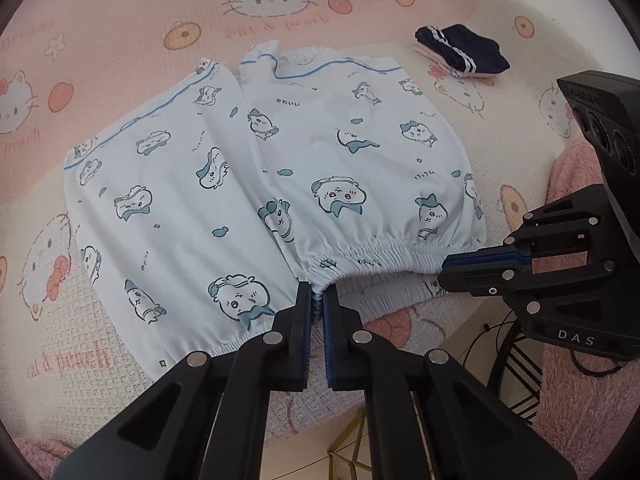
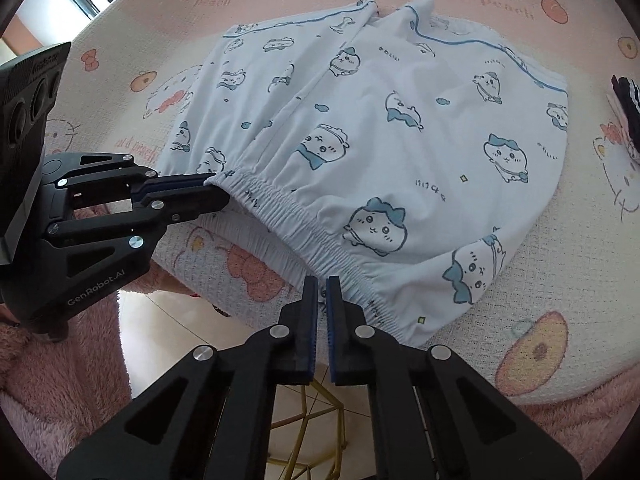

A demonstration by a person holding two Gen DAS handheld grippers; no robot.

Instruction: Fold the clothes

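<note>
Pale blue printed shorts (image 1: 256, 184) lie spread on the pink cat-print bedcover (image 1: 120, 12) ahead of us. We clamp the left gripper (image 1: 317, 300) and right gripper (image 2: 322, 294) on the elastic waistband (image 2: 288, 220). Folded dark clothes (image 1: 464, 50) lie beyond; this fold remains undone.

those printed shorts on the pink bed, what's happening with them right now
A person is folding the shorts with two handheld grippers. The left gripper and the right gripper are both shut on the elastic waistband, each pinching a different spot along it at the near edge of the bed cover. The rest of the shorts lie spread on the cover, legs pointing away. A dark folded garment sits off to the side.
</note>
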